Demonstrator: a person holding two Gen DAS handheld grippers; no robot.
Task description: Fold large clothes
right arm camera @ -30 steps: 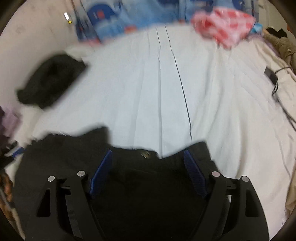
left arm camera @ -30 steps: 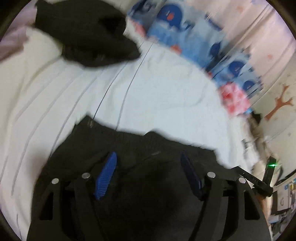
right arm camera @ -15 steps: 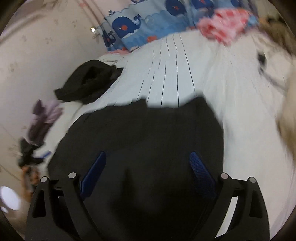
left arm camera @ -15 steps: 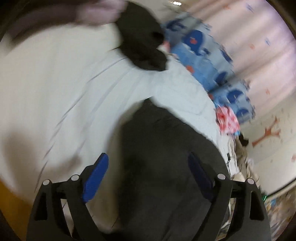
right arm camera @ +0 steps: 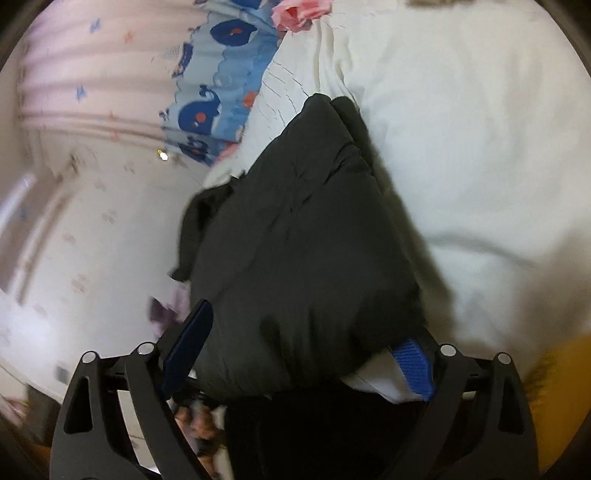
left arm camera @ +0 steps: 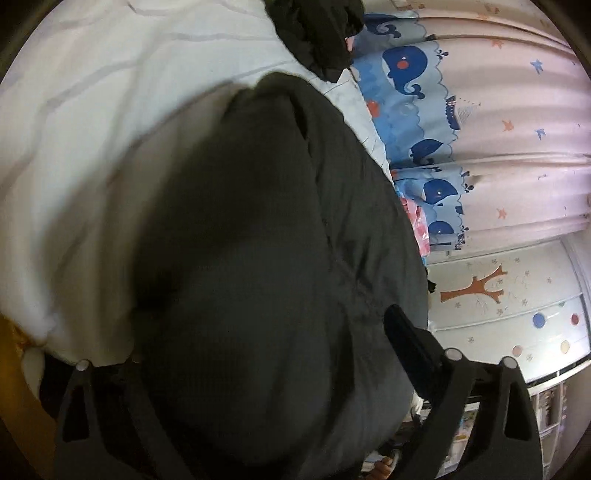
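A large black garment (left arm camera: 258, 240) lies in a folded heap on the white bed sheet (left arm camera: 92, 110) and fills most of both wrist views. My left gripper (left arm camera: 266, 354) is low over its near end with its jaws opening. The cloth bulges between them and hides the left finger; the right finger (left arm camera: 410, 350) stands beside the cloth. In the right wrist view the same black garment (right arm camera: 303, 240) lies between the blue pads (right arm camera: 188, 343) of my right gripper (right arm camera: 299, 354), whose jaws are closing. The cloth covers part of the right pad.
A second black garment (left arm camera: 317, 33) lies at the far end of the bed. A blue whale-print cloth (left arm camera: 413, 74) and pink curtain (left arm camera: 517, 110) hang behind it. A pink-red cloth (right arm camera: 299, 11) lies by the pillows. The yellow bed edge (right arm camera: 554, 387) runs close by.
Both views have rolled and swung sideways along the bed. The black garment now fills the space between each pair of fingers. The left jaws stand wider than before.
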